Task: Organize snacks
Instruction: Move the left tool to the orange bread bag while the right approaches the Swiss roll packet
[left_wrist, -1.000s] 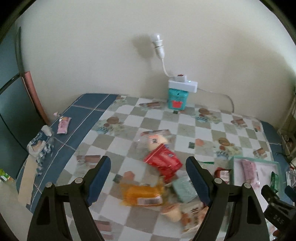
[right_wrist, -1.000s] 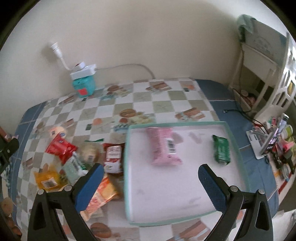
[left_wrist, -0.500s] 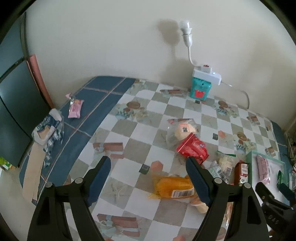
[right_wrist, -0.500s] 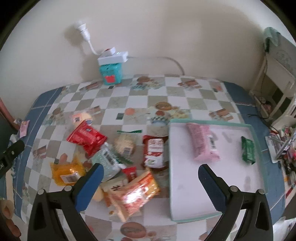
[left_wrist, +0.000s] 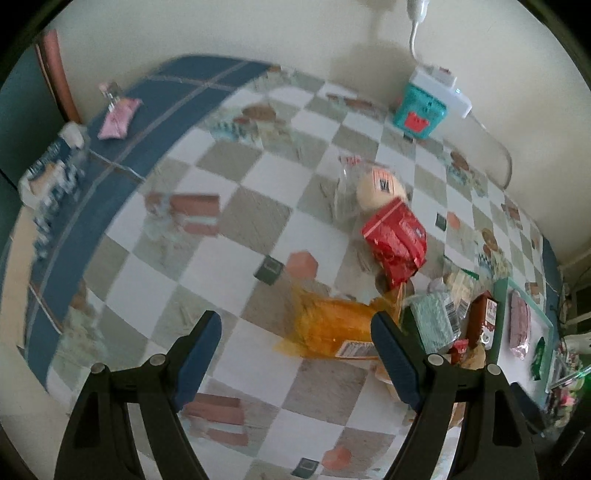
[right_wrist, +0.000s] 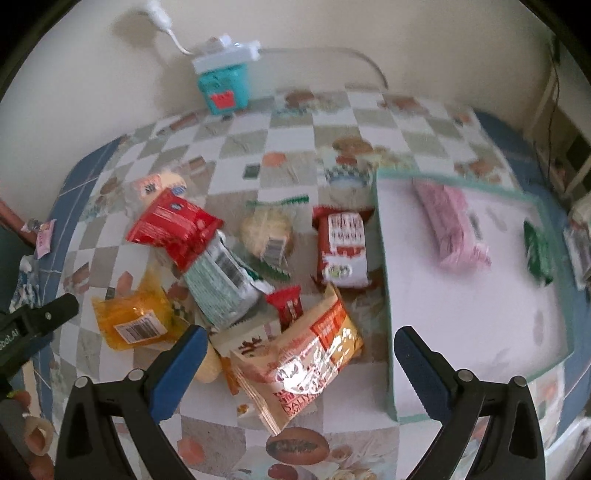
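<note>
since a second ago both views have dropped toward the checkered tabletop and the snack pile now fills more of each picture. i see my left hand-held gripper with its jaws standing apart and nothing between them, over bare checks, its right finger just in front of the orange packet. my right hand-held gripper is also spread wide and holds nothing, hanging above the shiny orange-and-white packet at the near edge of the pile. the red packet lies on top of the pale green packet. right of the pile sits the tray with a pink packet and a small green packet in it.
</note>
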